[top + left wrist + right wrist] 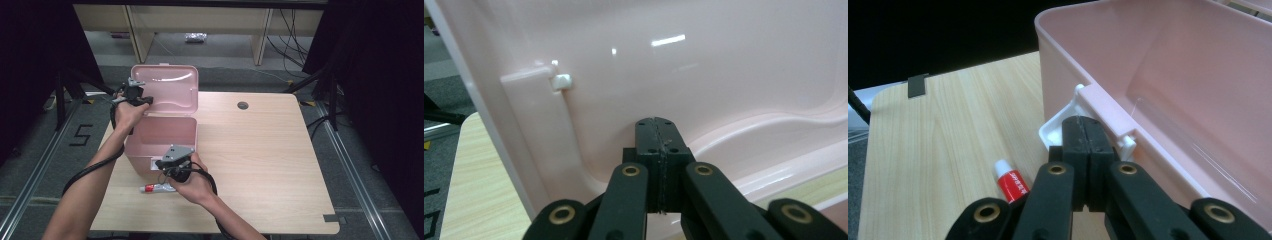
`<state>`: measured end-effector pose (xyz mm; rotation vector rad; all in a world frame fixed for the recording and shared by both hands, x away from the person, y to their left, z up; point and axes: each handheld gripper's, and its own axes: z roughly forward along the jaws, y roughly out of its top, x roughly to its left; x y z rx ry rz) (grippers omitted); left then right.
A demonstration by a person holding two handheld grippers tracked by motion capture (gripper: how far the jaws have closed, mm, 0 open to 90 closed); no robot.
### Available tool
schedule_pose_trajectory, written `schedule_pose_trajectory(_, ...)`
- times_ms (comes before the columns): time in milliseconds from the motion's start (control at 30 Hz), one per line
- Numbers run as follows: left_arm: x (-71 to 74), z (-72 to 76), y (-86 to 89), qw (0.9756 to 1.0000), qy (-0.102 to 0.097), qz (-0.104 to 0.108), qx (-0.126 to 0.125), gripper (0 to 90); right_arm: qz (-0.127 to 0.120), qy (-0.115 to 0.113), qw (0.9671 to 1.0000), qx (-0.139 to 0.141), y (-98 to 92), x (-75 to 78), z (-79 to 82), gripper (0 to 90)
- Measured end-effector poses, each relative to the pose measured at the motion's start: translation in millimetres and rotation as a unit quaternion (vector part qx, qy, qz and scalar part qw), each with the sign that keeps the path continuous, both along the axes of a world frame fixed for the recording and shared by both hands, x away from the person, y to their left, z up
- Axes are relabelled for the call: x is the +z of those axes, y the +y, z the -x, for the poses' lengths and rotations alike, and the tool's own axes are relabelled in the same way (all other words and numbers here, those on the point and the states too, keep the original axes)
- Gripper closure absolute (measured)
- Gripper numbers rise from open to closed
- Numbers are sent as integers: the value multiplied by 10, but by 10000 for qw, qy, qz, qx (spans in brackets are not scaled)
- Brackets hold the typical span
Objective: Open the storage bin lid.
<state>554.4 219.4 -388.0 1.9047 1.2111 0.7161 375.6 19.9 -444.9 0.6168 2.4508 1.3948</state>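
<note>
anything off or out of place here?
Nothing damaged or spilled. One oddity: a small red-and-white tube lies on the table in front of the open pink box, outside it. Lid stands upright; both grippers are shut.

The pink plastic box (162, 135) stands on the table's left half with its hinged lid (170, 89) raised upright behind it, glossy inner face toward the person. The box's interior looks empty. 1 white latch (1060, 131) hangs open on the front wall. Just before the box lies a small red-and-white tube (156, 188), flat, parallel to that wall.
</note>
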Motion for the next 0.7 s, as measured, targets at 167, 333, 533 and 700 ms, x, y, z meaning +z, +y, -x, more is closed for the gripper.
schedule_pose_trajectory(167,-39,-17,6,10000,65,-14,-41,894,71,17,10000,28,-12,11,-2,900)
schedule_pose_trajectory(333,-39,-15,20,10000,63,-40,-43,894,39,75,10000,10,-8,8,4,900)
schedule_pose_trajectory(533,16,40,17,9999,-82,48,-66,890,32,85,10000,8,-10,9,3,900)
schedule_pose_trajectory(700,70,153,14,9996,-165,242,15,875,25,86,10000,8,-11,7,4,900)
